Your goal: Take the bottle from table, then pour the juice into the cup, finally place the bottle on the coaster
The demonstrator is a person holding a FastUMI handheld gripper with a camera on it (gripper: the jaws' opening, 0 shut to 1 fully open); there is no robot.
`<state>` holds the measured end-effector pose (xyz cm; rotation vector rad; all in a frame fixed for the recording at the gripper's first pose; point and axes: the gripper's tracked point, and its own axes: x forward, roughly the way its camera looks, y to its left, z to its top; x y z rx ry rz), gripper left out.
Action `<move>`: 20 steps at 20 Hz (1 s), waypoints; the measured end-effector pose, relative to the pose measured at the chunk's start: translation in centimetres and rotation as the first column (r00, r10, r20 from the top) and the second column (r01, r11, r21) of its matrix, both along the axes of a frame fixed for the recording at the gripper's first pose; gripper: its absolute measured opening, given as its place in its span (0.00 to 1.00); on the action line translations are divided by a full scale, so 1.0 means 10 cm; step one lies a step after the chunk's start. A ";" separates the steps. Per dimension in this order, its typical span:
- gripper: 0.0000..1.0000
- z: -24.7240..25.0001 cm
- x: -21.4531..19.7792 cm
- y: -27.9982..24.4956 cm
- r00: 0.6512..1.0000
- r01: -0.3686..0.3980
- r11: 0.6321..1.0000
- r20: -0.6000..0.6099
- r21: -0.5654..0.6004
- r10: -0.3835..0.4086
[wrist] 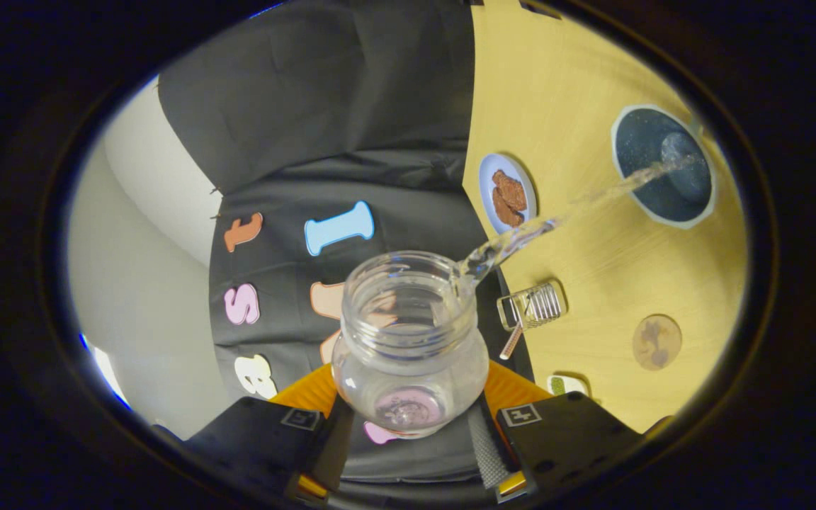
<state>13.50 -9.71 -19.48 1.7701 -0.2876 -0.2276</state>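
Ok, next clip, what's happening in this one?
A person's handheld gripper is clamped on a clear bottle, tipped over so its open mouth points toward the wooden table. A clear stream runs from the mouth into the dark cup, so the pour is under way. Little liquid seems left in the bottle. The round coaster lies bare nearer the fingers than the cup, so the bottle is not yet placed. A small plate of snacks and a ribbed glass sit nearby.

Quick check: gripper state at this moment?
Gripper: shut on the bottle, tipped and pouring a stream toward the cup.
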 end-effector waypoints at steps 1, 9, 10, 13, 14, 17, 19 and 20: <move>0.77 0.02 0.01 0.00 1.000 -0.001 1.000 0.001 0.004 0.001; 0.77 0.07 0.06 0.04 1.000 0.005 0.999 0.020 0.038 -0.006; 0.77 0.07 0.06 0.05 1.000 0.006 0.999 0.022 0.041 -0.007; 0.77 0.10 0.06 0.05 0.999 0.009 0.999 0.031 0.051 -0.011; 0.77 0.12 0.04 0.05 0.999 0.011 0.998 0.040 0.057 -0.013; 0.77 0.14 0.05 0.03 0.999 0.017 0.997 0.050 0.070 -0.020; 0.77 0.14 0.05 0.02 0.998 0.021 0.997 0.050 0.074 -0.024; 0.77 0.14 0.06 0.01 0.998 0.022 0.997 0.051 0.079 -0.026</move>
